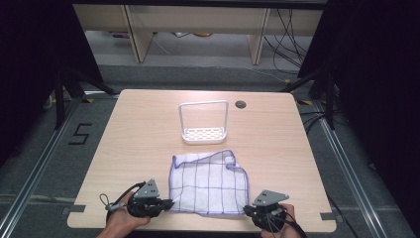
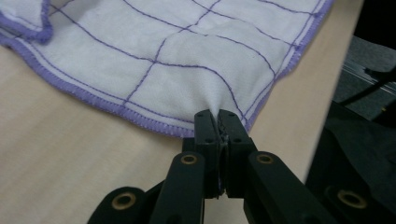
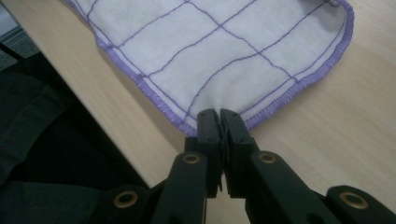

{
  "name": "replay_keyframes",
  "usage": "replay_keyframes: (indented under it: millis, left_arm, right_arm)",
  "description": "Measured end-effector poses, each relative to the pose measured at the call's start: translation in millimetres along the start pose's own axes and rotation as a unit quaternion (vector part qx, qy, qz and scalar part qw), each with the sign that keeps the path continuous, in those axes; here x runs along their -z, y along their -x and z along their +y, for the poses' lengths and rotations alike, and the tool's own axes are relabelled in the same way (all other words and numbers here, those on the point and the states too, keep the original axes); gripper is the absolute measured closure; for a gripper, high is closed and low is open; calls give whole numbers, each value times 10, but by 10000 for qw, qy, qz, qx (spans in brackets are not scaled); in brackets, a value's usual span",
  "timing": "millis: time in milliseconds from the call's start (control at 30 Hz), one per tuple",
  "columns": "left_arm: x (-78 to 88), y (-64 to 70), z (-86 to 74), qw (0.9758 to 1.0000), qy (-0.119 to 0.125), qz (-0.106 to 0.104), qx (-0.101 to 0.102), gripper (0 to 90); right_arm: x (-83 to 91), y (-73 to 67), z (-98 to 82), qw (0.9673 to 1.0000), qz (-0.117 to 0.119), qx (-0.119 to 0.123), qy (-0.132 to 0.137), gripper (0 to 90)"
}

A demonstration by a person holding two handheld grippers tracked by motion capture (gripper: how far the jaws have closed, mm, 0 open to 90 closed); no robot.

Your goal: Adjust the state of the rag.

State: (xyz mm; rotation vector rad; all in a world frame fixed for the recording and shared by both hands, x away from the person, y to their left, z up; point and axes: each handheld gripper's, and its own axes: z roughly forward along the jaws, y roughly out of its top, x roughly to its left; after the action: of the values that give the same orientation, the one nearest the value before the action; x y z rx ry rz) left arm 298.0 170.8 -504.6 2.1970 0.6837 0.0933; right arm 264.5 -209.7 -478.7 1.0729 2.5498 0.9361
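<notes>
The light wooden bench (image 1: 148,148) carries two things, with a small round cable hole (image 1: 240,104) near its far edge. The larger is a white dishcloth (image 1: 210,181) with a purple grid and purple stitched hem, lying spread but rumpled on the near half of the bench, its near edge close to the bench's front edge and its far right corner folded over on itself. Beyond it, apart from the cloth, stands a small white rack (image 1: 204,124) with a perforated base and a tall wire hoop.

The left claw (image 1: 171,203) sits at the cloth's near left corner; in the left gripper view the left claw (image 2: 218,123) is pressed together with the hem puckered up between the jaws. The right claw (image 1: 246,210) is at the near right corner, and in the right gripper view the right claw (image 3: 219,122) is likewise clamped on the cloth's hem.

By my reading, the grasp is done: both near corners are pinched. The cloth itself lies flat on the bench, not yet lifted. What remains seems to be raising it and folding it or draping it over the rack's hoop; the pictures do not settle which.
</notes>
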Motion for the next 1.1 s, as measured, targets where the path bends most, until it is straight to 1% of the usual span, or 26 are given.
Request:
replay_keyframes:
  millis: [33, 67, 100, 167, 200, 233, 267, 300, 333, 367, 400, 467, 500, 533, 567, 633, 667, 700, 767, 833, 900, 933, 1000, 1033, 1067, 1100]
  left_arm:
    - [19, 80, -51, 9999, -6, -96, 50, 868]
    - [19, 80, -51, 9999, -6, -96, 50, 868]
    - [36, 111, -75, 9998, -123, -147, -39, 868]
    - [37, 177, -96, 9997, -87, -219, -63, 858]
    - [42, 177, -96, 9996, -140, -180, -180, 858]
    - [36, 175, -94, 9998, -95, -183, -51, 846]
    - [40, 138, -87, 9998, -92, -151, -35, 793]
    - [51, 83, -72, 9998, 79, -114, 124, 695]
    - [51, 83, -72, 9998, 79, -114, 124, 648]
    - [62, 48, -60, 9994, 187, -123, 274, 588]
    - [94, -39, -23, 9983, 353, 24, 470, 555]
    - [110, -134, 37, 9979, 393, 354, 382, 527]
    - [110, -134, 37, 9979, 393, 354, 382, 501]
    - [97, -172, 66, 9968, 457, 502, 428, 501]
    - [83, -223, 100, 9962, 483, 559, 461, 456]
    - [63, -304, 161, 9959, 451, 605, 509, 444]
    - [47, -356, 206, 9957, 360, 753, 391, 428]
    - [32, -380, 228, 9957, 330, 787, 351, 401]
    - [-10, -442, 273, 9950, 281, 935, 233, 395]
    - [-75, -522, 321, 9944, 207, 1019, 163, 377]
    - [-140, -602, 362, 9933, 263, 1112, 166, 349]
    - [-160, -642, 380, 9930, 255, 1146, 149, 343]
    - [-205, -709, 414, 9927, 240, 1173, 112, 343]
    - [-214, -725, 422, 9927, 231, 1176, 94, 348]
    - [-233, -746, 432, 9924, 239, 1203, 62, 355]
    - [-244, -763, 442, 9923, 193, 1221, -9, 355]
  right_arm:
    - [32, -54, -45, 10000, 64, -13, 37, 878]
    - [32, -54, -45, 10000, 64, -13, 37, 878]
    - [32, -66, -69, 9999, 120, 67, 73, 877]
    - [25, -111, -145, 9999, 105, 34, 9, 869]
    - [25, -111, -145, 9999, 105, 34, 9, 869]
    - [20, -125, -161, 9999, 106, -77, -91, 853]
    - [14, -122, -164, 9994, 157, -207, -212, 771]
    - [-1, -108, -150, 9993, 151, -268, -233, 669]
    - [-1, -108, -150, 9993, 151, -268, -233, 669]
    - [3, -74, -90, 9996, 16, -265, 0, 570]
    - [12, -56, -44, 9994, 13, -338, 36, 549]
    - [11, 15, 67, 9991, -129, -354, 190, 504]
    - [11, 15, 67, 9991, -129, -354, 190, 504]
    - [-8, 73, 129, 9989, -233, -329, 259, 501]
    - [-64, 174, 262, 9980, -279, -452, 332, 460]
    - [-100, 229, 329, 9976, -348, -458, 374, 450]
    - [-144, 279, 391, 9975, -373, -444, 393, 443]
    - [-235, 367, 524, 9969, -408, -481, 461, 442]
    - [-271, 396, 563, 9972, -406, -455, 440, 445]
    - [-390, 463, 668, 9975, -446, -382, 383, 449]
    - [-495, 507, 742, 9978, -422, -429, 295, 447]
    - [-582, 553, 794, 9972, -381, -574, 280, 448]
    - [-626, 598, 820, 9973, -393, -560, 252, 442]
    - [-686, 628, 848, 9958, -375, -794, 264, 432]
    - [-747, 691, 876, 9962, -296, -785, 240, 438]
    - [-747, 691, 876, 9962, -296, -785, 240, 438]
